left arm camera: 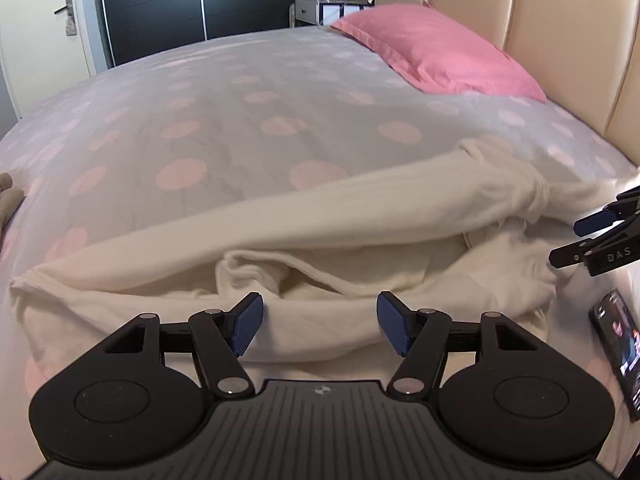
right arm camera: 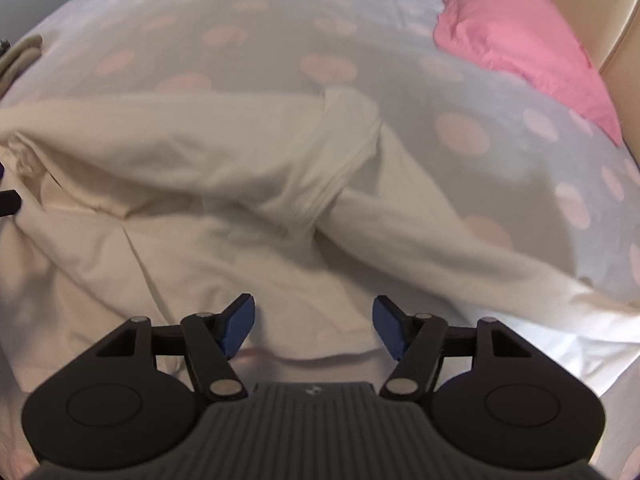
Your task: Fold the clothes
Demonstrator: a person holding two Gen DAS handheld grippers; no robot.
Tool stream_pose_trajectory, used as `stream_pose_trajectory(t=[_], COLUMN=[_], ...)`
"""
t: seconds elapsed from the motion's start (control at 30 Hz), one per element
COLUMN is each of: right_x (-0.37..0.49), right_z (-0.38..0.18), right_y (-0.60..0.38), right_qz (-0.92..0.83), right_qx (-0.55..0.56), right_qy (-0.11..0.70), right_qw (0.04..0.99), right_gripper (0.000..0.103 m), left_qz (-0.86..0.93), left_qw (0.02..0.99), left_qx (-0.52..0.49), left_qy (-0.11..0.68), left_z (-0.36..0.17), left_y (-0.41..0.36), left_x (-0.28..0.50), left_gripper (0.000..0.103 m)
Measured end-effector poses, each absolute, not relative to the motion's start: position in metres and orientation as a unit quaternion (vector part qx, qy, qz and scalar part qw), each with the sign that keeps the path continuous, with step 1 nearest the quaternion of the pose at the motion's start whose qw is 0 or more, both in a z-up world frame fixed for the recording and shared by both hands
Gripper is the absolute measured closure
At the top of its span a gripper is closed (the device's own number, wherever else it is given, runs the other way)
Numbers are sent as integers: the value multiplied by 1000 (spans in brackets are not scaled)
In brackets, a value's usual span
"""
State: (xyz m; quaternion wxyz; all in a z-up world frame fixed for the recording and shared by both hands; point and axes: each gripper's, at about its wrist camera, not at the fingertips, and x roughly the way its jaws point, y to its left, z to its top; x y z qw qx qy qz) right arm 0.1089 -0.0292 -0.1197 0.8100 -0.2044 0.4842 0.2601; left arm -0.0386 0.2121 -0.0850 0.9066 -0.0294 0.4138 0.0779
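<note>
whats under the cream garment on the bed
The cream garment lies on a grey duvet cover with pink dots, which shows all round it. Whatever sits directly beneath its bunched folds is covered. Both tools hover open, gripping nothing.

A garment point(left arm camera: 280, 240) lies on the bed point(left arm camera: 240, 120); a pillow point(left arm camera: 436, 52) sits behind it, a phone point(left arm camera: 618, 348) right.

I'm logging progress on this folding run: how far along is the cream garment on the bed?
Done: the cream garment lies on the dotted duvet with one sleeve across the body. In hand: nothing; the left gripper and right gripper are open over its near edge. Left: the other sleeve trails out, and the body is bunched.
</note>
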Motion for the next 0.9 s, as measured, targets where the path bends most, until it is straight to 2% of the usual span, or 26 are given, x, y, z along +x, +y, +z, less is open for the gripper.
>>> stream_pose_trajectory(t=[0.03, 0.07, 0.1, 0.13, 0.17, 0.2, 0.27, 0.43, 0.7, 0.9], right_x=[110, 110, 110, 109, 107, 105, 101, 89, 31, -28], right_z=[-125, -129, -132, -132, -131, -128, -121, -90, -66, -65], right_y=[-28, -27, -26, -25, -23, -21, -18, -22, 3, 24], right_qz=[259, 259, 262, 268, 274, 280, 289, 323, 455, 565], right_qx=[-207, -208, -208, -211, -218, -225, -234, -204, -209, -224], right_qy=[490, 494, 496, 495, 490, 488, 484, 474, 462, 455], right_qw=[807, 804, 801, 799, 798, 796, 792, 794, 732, 651], right_gripper=[37, 44, 60, 63, 74, 92, 93, 94, 95, 95], left_qz=[78, 76, 75, 74, 73, 72, 69, 64, 59, 51], left_qw=[905, 904, 902, 901, 900, 899, 897, 898, 901, 901], left_qx=[-30, -31, -32, -34, -35, -36, -42, -55, -59, -59], left_qy=[418, 420, 423, 426, 429, 431, 435, 432, 427, 426], left_z=[-88, -89, -91, -92, -94, -95, -96, -85, -61, -48], left_y=[212, 213, 214, 215, 216, 217, 220, 222, 217, 211], left_x=[-38, -39, -40, -41, -41, -42, -44, -51, -59, -64], left_gripper=[42, 42, 43, 51, 62, 67, 83, 86, 74, 60])
